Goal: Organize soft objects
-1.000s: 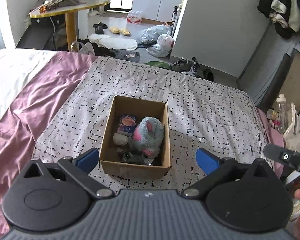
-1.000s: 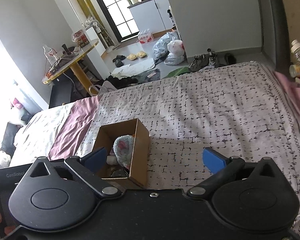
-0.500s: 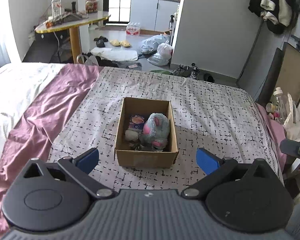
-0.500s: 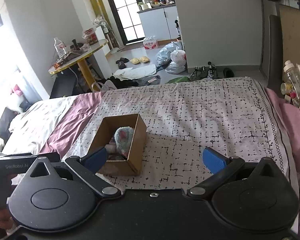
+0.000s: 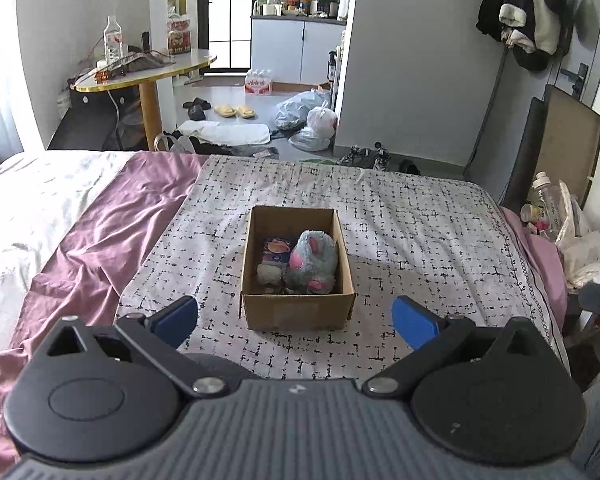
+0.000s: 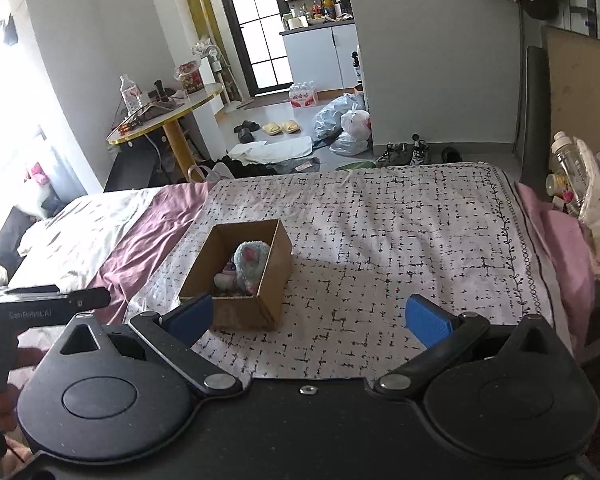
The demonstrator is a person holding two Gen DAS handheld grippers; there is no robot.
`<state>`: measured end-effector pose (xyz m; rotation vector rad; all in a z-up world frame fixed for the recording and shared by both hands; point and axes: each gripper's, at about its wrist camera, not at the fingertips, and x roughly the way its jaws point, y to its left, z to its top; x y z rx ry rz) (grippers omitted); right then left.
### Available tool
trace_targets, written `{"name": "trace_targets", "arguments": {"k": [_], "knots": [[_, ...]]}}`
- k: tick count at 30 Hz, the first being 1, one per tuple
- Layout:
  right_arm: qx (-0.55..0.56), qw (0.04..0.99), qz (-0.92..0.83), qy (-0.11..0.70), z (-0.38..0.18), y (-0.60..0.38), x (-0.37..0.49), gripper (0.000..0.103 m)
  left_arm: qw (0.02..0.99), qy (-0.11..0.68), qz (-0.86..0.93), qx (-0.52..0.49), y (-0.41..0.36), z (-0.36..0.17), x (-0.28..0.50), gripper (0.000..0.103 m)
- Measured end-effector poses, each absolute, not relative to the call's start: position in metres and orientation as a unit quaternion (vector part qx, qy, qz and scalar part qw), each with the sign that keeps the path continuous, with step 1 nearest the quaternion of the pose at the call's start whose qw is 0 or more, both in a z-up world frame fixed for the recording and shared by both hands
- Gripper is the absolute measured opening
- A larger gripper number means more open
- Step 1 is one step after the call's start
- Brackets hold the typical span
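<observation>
A brown cardboard box (image 5: pixel 298 312) stands on the black-and-white patterned bedspread (image 5: pixel 420 240). In it lie a grey-blue plush toy with pink patches (image 5: pixel 312 260), a small purple packet (image 5: pixel 277 249) and a pale soft lump (image 5: pixel 269 274). The box also shows in the right wrist view (image 6: pixel 276 264), with the plush (image 6: pixel 250 258) inside. My left gripper (image 5: pixel 296 316) is open and empty, held back from the box's near side. My right gripper (image 6: pixel 306 318) is open and empty, to the right of the box.
A purple sheet (image 5: pixel 112 216) and a white quilt (image 5: pixel 28 200) cover the bed's left part. Bottles and bags (image 5: pixel 556 216) crowd the right bedside. Beyond the bed are a round table (image 5: pixel 148 76), shoes and bags on the floor. The left gripper's handle (image 6: pixel 40 308) shows at left.
Both grippers have drawn back and up from the box, which now looks smaller and farther. Both stay open and empty. The box contents have not moved.
</observation>
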<state>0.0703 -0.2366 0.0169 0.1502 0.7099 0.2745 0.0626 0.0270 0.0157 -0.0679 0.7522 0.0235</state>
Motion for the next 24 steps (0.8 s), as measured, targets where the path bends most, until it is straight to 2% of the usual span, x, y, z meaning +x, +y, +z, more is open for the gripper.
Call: {"name": "trace_targets", "arguments": {"k": [13, 24], "knots": [[0.087, 0.934, 0.139, 0.317, 0.028, -0.242, 0.038, 0.103, 0.936, 0.352, 0.005, -0.028, 0.031, 0.018, 0.036, 0.103], [0.101, 0.925, 0.153, 0.333, 0.02, -0.24, 0.031, 0.103, 0.941, 0.337, 0.004, -0.028, 0.031, 0.029, 0.018, 0.103]]}}
